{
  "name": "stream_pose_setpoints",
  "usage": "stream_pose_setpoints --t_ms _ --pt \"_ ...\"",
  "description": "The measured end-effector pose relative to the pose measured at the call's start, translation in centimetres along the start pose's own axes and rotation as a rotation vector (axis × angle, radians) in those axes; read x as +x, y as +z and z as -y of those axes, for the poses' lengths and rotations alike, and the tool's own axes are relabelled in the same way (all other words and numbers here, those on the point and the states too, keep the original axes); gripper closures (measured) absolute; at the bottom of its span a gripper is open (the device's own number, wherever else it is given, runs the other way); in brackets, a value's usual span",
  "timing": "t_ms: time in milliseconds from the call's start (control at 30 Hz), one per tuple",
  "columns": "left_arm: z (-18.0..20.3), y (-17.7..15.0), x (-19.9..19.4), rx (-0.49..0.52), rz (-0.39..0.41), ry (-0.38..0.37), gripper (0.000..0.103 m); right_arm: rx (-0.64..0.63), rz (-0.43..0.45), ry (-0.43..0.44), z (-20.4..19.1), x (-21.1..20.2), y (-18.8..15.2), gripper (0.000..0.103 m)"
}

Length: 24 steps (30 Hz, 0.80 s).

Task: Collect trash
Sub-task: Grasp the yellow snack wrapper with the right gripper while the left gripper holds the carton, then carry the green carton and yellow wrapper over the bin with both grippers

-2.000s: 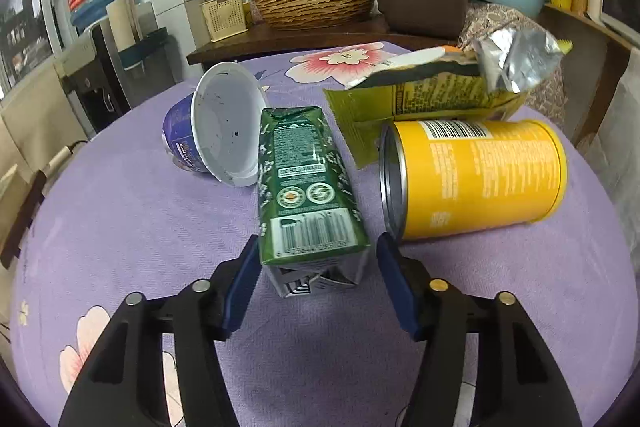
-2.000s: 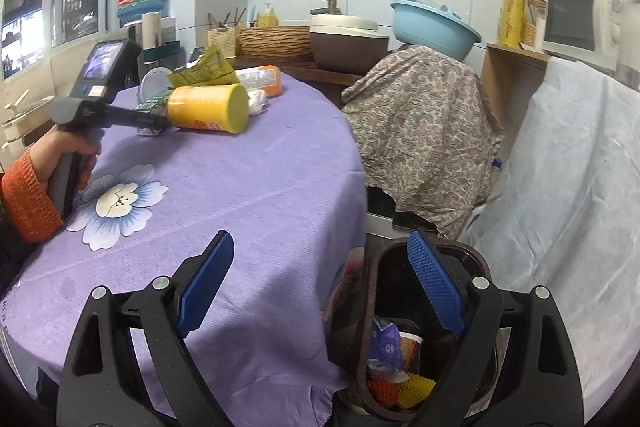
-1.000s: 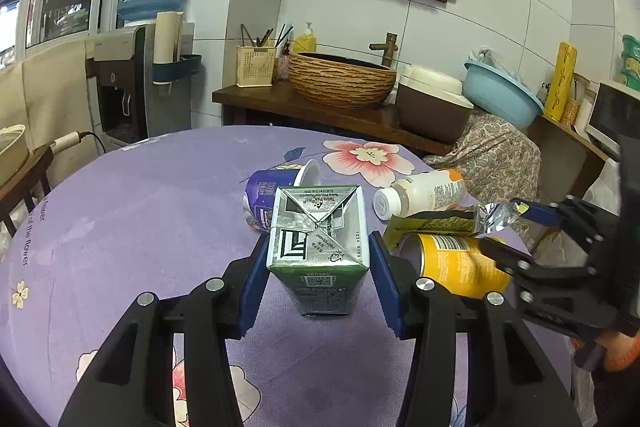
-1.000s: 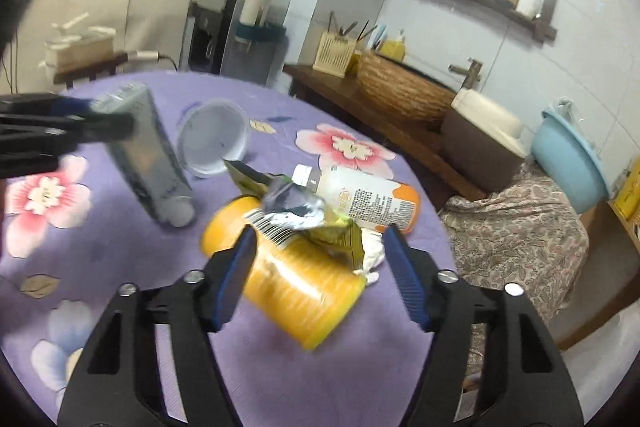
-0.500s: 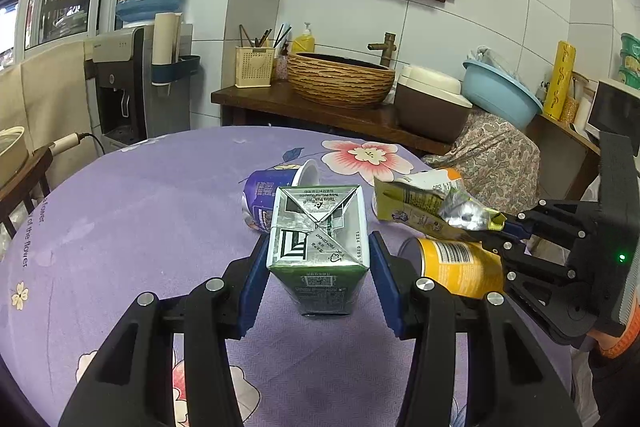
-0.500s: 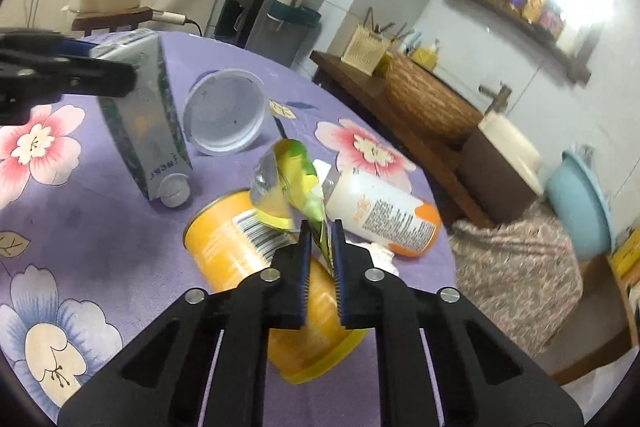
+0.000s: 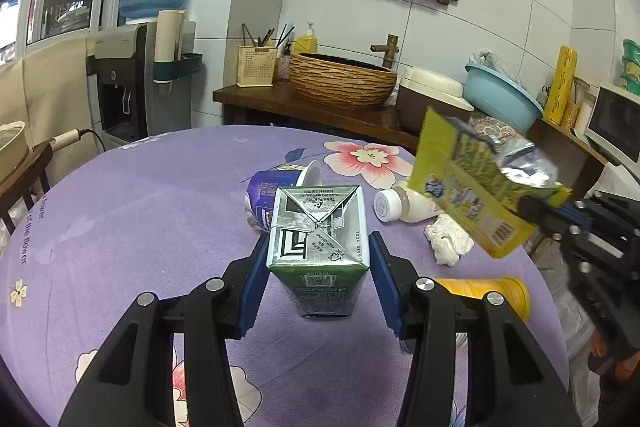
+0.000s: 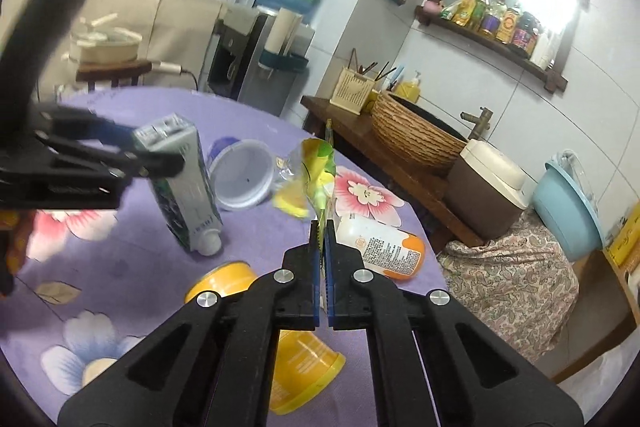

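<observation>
A second ago the right gripper (image 8: 323, 227) stood wide open over the pile on the table (image 7: 132, 211); now it is pressed together on the edge of the yellow-green snack bag (image 7: 476, 195), and the bag has come up off the yellow can (image 8: 280, 327) it was lying across. From the left wrist view the bag hangs in the air to the right, tilted, with its torn foil mouth uppermost and the black tips pinching its lower corner. The left gripper (image 7: 318, 259) has not changed: it is clamped on the sides of the green carton (image 7: 318, 227), which it holds clear of the cloth with its folded end facing the camera.

So both hands now carry a piece of trash, and my reading is that the next step is to take each to a bin. No bin shows in either current view, so where that lies cannot be told from here.

Left on the table are the purple cup (image 7: 276, 195) on its side, the white bottle (image 7: 404, 205) with its orange end, a crumpled white tissue (image 7: 448, 241) and the yellow can.

The can is largely hidden behind the gripper in both views. In the right wrist view the bag is seen nearly edge-on and blurred, so how much of it sits between the pads is unclear. The left gripper there is smeared by motion, and the person shows only as an orange sleeve at the frame edges.
</observation>
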<state>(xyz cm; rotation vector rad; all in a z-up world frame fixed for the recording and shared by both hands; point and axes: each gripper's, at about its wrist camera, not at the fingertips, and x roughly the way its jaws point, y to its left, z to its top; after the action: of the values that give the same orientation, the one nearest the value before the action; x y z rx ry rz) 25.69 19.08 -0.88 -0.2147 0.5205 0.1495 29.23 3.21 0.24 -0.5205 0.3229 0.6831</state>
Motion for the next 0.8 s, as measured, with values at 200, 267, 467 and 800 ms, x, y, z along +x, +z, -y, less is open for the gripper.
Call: stream_pose_setpoints --t_ms 200,267,467,800 --pt "-0.3 0.1 -0.3 -0.008 0.014 0.004 0.055 0.115 0.041 0.032 1.3 -4.3 -0.3 0.101" --pt "-0.2 0.1 -0.3 -0.007 0.021 0.006 0.055 0.144 0.053 0.043 1.6 -5.9 -0.8 0.101" --pt "0.4 0.1 -1.3 0.015 0.065 0.01 0.055 0.237 0.098 0.047 2.6 -11.3 -3.2 0.101" --pt "1.7 0.0 -2.4 0.05 0.1 -0.002 0.055 0.363 0.097 -0.026 4.0 -19.1 -10.5 0.101"
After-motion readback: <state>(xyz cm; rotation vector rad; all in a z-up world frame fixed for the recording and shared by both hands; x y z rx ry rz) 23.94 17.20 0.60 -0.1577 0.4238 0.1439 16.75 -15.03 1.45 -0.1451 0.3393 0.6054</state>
